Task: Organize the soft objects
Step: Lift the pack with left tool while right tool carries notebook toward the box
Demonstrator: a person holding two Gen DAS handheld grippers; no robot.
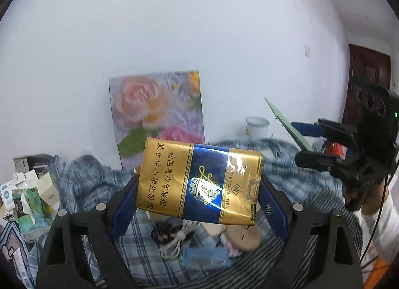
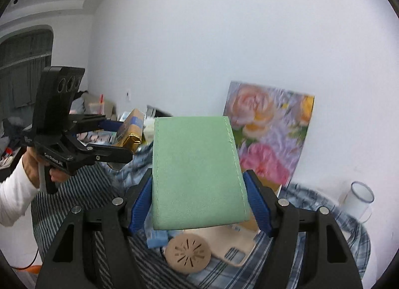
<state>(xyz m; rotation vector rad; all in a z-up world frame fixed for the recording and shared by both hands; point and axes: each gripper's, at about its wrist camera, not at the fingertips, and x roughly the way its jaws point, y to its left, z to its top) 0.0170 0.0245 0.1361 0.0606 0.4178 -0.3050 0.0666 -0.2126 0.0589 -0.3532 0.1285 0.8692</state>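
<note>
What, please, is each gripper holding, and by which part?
Left gripper: gold-and-blue cigarette pack, by its two short ends. Right gripper: green pouch, by its side edges.

White wall (image 1: pixel 174 27), floral canvas (image 1: pixel 157 112)

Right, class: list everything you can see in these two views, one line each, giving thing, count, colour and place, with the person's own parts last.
Cigarette pack: one, gold and blue, held in the left gripper's jaws.
Pouch: one, green, held in the right gripper's jaws.
Painting: one, pink and orange flowers, leaning on the wall.
Cloth: blue plaid, spread over the surface.
Striped cloth: dark and white, lying at the near edge.
Cup: one, white, at the back by the wall.
Disc: one, tan, slotted, on the cloth.
Cord: one, white, bundled on the cloth.
Cartons: several, white and green, far left.
Left gripper: black, blue pads.
Right gripper: black, blue pads.
</note>
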